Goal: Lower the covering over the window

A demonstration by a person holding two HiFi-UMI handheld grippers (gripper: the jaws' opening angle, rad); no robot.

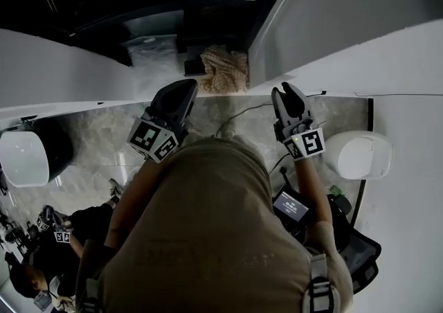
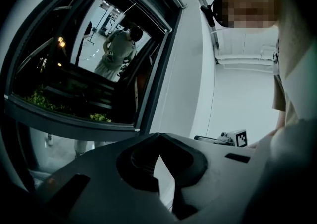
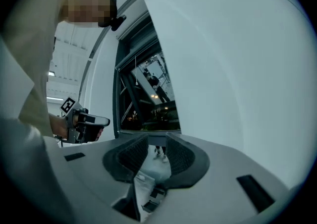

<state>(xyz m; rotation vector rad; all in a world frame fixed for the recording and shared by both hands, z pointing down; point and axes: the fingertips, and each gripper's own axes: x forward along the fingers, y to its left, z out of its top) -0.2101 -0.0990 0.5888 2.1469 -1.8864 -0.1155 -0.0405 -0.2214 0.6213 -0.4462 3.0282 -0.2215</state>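
The window (image 1: 208, 14) is dark glass in a dark frame, straight ahead of both grippers. A white covering (image 1: 332, 7) hangs at its right side; in the right gripper view this covering (image 3: 233, 59) fills the right half, and the window (image 3: 148, 99) beside it shows reflections. My left gripper (image 1: 183, 86) is held level toward the window (image 2: 89, 59), its jaws (image 2: 157, 138) shut with nothing between them. My right gripper (image 1: 286, 90) stands open and empty next to the covering's edge, its jaws (image 3: 157, 154) apart. Each gripper shows in the other's view: the right (image 2: 237, 138), the left (image 3: 81, 121).
A beige woven cloth (image 1: 225, 69) and a clear plastic bag (image 1: 152, 52) lie at the window's foot. White rounded housings sit at the left (image 1: 24, 158) and right (image 1: 360, 154). A thin cable (image 1: 239, 114) crosses the marble surface. Another person (image 1: 41, 256) crouches at lower left.
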